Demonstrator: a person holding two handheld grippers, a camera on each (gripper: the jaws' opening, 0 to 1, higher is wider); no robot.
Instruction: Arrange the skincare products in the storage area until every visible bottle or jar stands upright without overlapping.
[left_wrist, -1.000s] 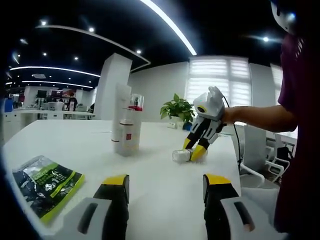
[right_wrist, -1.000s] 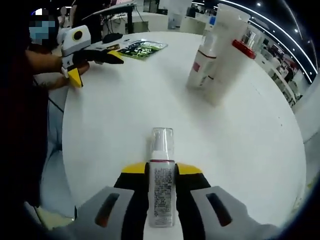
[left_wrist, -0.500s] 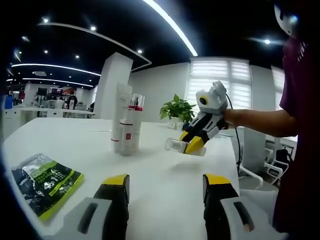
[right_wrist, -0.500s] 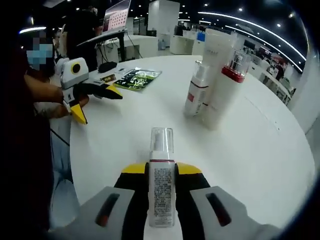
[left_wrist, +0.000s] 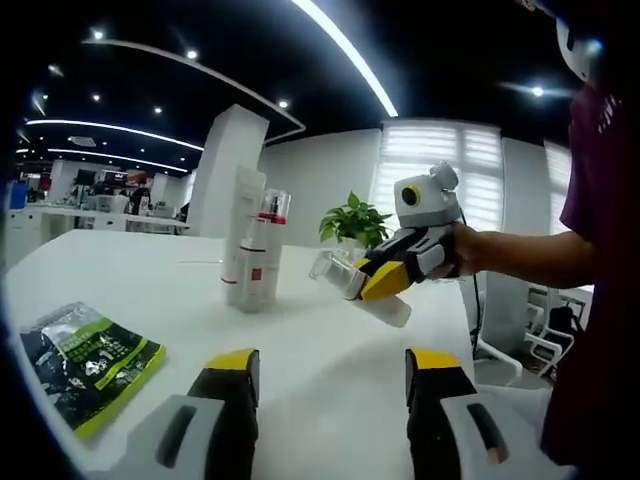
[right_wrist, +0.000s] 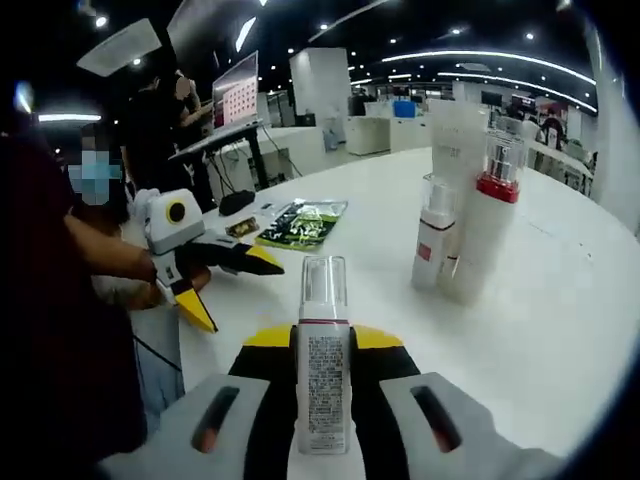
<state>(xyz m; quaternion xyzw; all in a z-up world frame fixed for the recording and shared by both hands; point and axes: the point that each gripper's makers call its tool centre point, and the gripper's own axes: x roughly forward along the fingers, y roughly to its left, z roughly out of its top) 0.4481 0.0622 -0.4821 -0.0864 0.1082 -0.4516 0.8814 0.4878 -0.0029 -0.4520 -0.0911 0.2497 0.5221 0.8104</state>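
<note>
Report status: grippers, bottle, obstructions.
Right gripper shut on pump bottle, lifted clear of table. Left gripper open, holding nothing. Bottle group upright ahead. Sachet lies off to the side.

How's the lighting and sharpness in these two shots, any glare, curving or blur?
Left gripper view: the ceiling light strip bows strongly from the fisheye, the window blinds are washed out bright, and the table is evenly lit. Right gripper view: the held bottle is sharp with blurry label print; the far office is soft.
</note>
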